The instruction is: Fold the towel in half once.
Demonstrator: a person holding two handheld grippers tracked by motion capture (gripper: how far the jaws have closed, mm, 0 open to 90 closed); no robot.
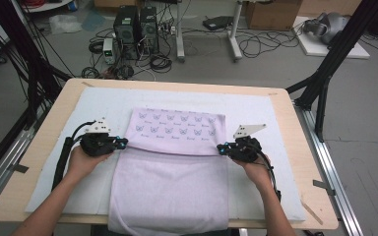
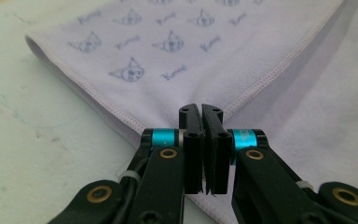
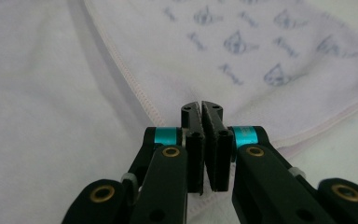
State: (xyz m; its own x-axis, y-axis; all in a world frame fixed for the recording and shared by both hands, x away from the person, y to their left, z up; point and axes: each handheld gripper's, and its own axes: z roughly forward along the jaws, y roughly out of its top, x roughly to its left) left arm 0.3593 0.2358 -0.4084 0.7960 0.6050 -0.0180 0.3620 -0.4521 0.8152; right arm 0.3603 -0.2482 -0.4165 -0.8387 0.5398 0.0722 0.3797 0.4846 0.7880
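So, going left to right in the high view: the left gripper [image 1: 121,143] sits at the left-center of the frame, its tip right at the left corner of the folded-over flap of the lilac towel [image 1: 172,167]. In the left gripper view the jaws are pressed together over the stitched hem at that corner, so it's clamped on the towel [image 2: 168,70].

The towel itself lies in the middle of the frame on a white mat [image 1: 103,101] that covers the wooden table [image 1: 295,147]. The far part, with the little printed cat faces, is folded onto the plain side, and the near end hangs over the table's bottom edge.

Over at right-center, the right gripper [image 1: 222,148] mirrors the other one, at the right corner of the flap. In the right gripper view its jaws are squeezed together on the hem of the towel [image 3: 242,51] too.
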